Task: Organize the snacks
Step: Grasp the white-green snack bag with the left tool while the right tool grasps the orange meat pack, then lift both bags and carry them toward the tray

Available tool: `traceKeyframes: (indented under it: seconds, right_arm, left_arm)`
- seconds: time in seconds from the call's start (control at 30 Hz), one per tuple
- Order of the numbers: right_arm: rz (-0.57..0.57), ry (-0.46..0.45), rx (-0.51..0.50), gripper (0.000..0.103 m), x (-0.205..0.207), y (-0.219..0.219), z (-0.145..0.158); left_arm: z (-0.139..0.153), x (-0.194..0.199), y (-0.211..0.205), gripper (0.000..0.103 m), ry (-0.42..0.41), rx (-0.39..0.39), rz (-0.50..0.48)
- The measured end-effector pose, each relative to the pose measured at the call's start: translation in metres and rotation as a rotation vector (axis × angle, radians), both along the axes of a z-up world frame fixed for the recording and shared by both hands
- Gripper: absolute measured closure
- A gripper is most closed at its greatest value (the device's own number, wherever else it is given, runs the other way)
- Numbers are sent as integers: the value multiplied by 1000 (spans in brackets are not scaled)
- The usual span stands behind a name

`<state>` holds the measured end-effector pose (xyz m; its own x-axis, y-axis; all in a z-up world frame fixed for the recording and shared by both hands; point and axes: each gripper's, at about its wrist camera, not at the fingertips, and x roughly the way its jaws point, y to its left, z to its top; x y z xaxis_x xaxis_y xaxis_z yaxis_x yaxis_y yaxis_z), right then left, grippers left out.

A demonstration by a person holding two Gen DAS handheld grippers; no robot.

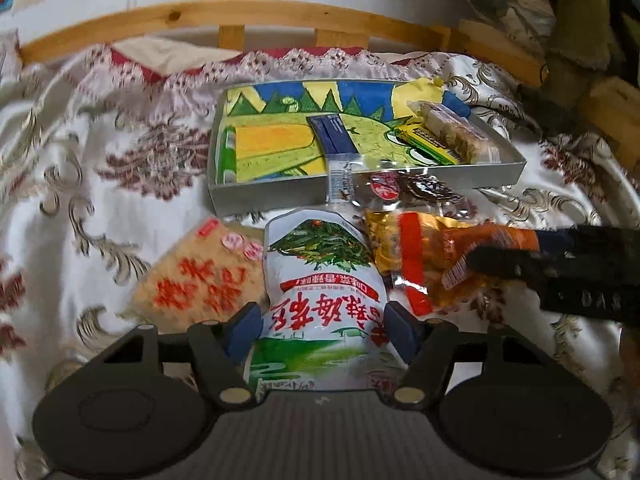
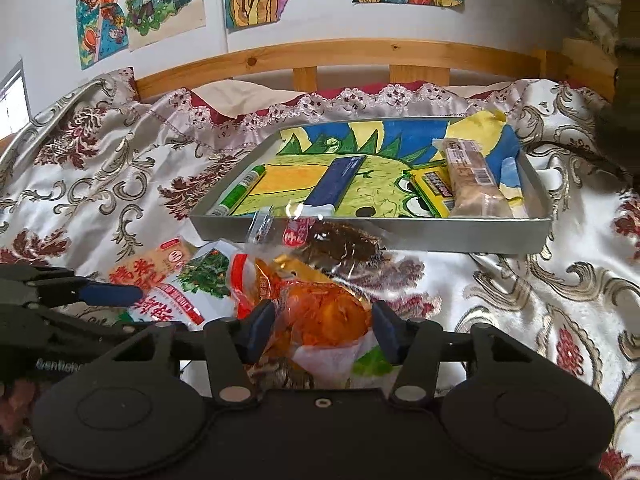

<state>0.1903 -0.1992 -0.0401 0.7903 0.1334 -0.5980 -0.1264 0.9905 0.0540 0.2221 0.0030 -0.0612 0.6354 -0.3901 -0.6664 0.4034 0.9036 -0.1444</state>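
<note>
We have the left claw (image 1: pixel 324 330) clamped on the white seaweed snack pouch (image 1: pixel 320 264), and the right claw (image 2: pixel 324 330) clamped on the orange snack packet (image 2: pixel 320 316). Both lie on the bedspread (image 2: pixel 520 300), near side of the grey tray (image 2: pixel 400 236), amid other snack packs.

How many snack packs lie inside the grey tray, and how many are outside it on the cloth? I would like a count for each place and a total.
Inside the grey tray: 4 (green stick, blue bar, yellow pack, beige bar)
Outside, on the cloth: 4 (rice cake pack, white pouch, orange pack, clear dark pack)
Total: 8
</note>
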Motion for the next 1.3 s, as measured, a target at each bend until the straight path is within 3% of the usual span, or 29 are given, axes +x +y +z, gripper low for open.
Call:
traceKeyframes:
  seconds: [0.33,0.5,0.6,0.67,0.77,0.93,1.03,1.13,1.23,1.3]
  right_arm:
    - [10,17,-31,55,-67,-18,10]
    - [0,12,-15,53,-83,-22,1]
    - [18,-2,-16,49,-86,-21,-2]
    - [20,-12,1,36,-85,-21,-2]
    - [13,1,25,29,-80,-22,-7]
    - [5,36,47,27,-74,-21,-20]
    - [2,25,64,27,-72,-21,-23]
    - [2,15,59,27,-70,-21,-25]
    - [3,28,56,45,-68,-20,-27]
    - [2,30,51,48,-69,-18,-28]
  left_arm:
    - [10,-32,4,31,47,-11,35]
    - [11,-34,-3,24,48,19,39]
    - [11,-32,-9,15,45,30,26]
    - [9,-31,-14,13,36,50,16]
    - [3,-28,-21,8,24,81,11]
    - [-2,-21,-31,7,-1,140,7]
    - [-5,-16,-28,8,3,128,24]
    - [-5,-12,-23,13,18,94,34]
    - [-5,-12,-22,18,18,97,43]
    - [-4,-14,-23,24,11,117,44]
